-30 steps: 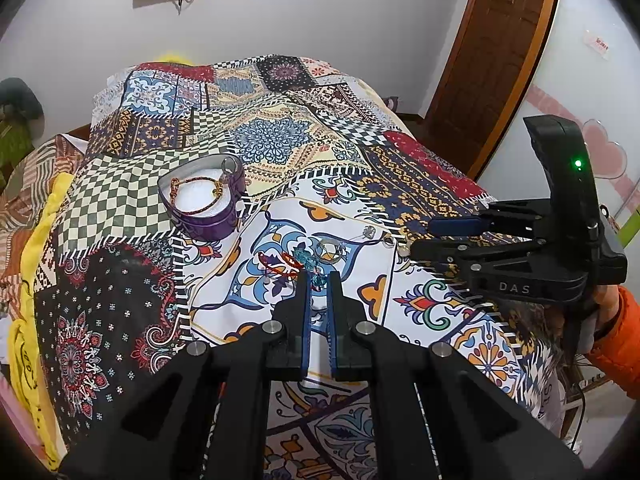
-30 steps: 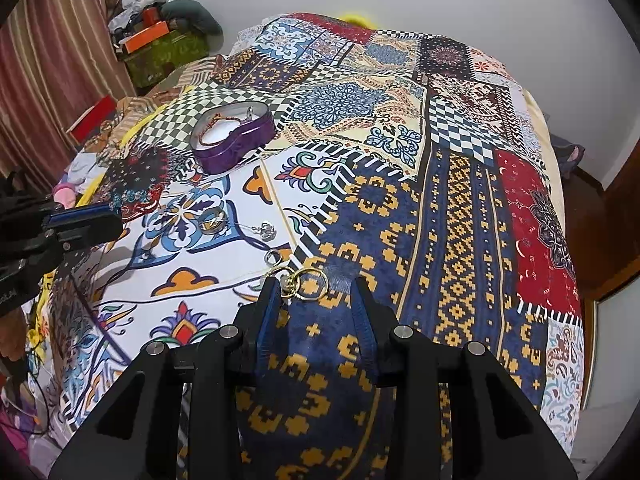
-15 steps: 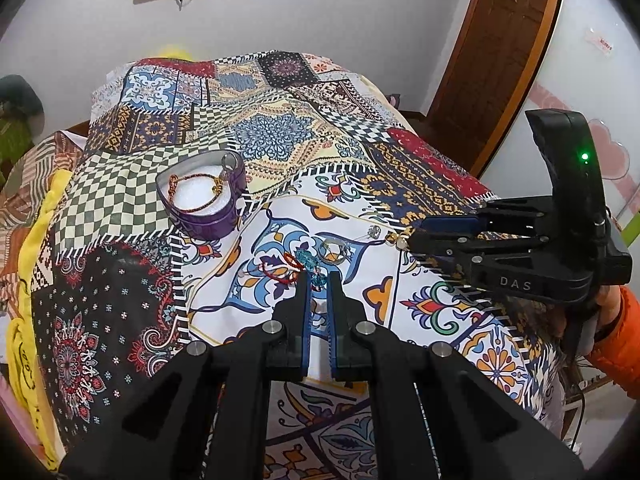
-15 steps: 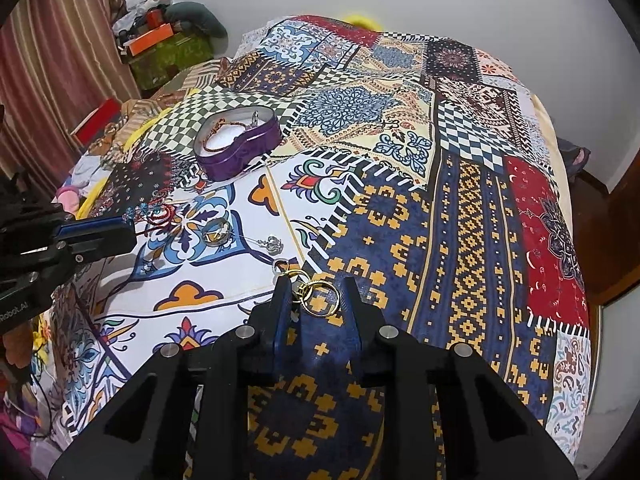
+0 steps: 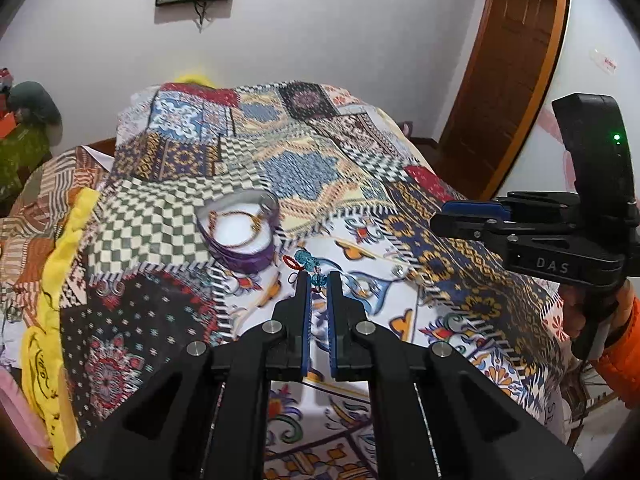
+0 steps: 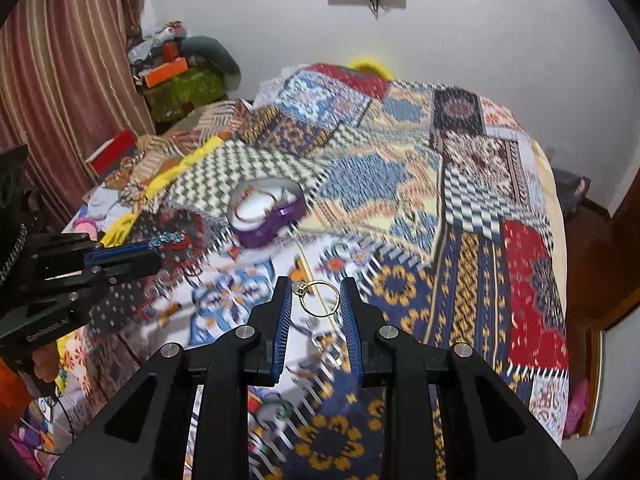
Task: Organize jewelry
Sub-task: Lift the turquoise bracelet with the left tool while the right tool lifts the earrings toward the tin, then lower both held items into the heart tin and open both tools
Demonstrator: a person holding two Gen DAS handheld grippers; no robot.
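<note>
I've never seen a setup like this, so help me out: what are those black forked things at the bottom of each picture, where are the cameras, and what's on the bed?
Those black forks are tools a person holds, one in each hand. Each hand-held gripper has two blue-lined fingers and a wide-angle camera that looks forward along them, so each picture is taken from one tool.

In the left-hand view, the left hand-held gripper is shut on a red cord bracelet with blue beads. The other tool shows at the right edge.

In the right-hand view, the right hand-held gripper pinches a gold ring between its fingers.

Below them is a bed under a patchwork bedspread. On it sits a purple heart-shaped jewelry box, open, with a gold chain inside. A few small silvery pieces lie loose on the cloth.
</note>
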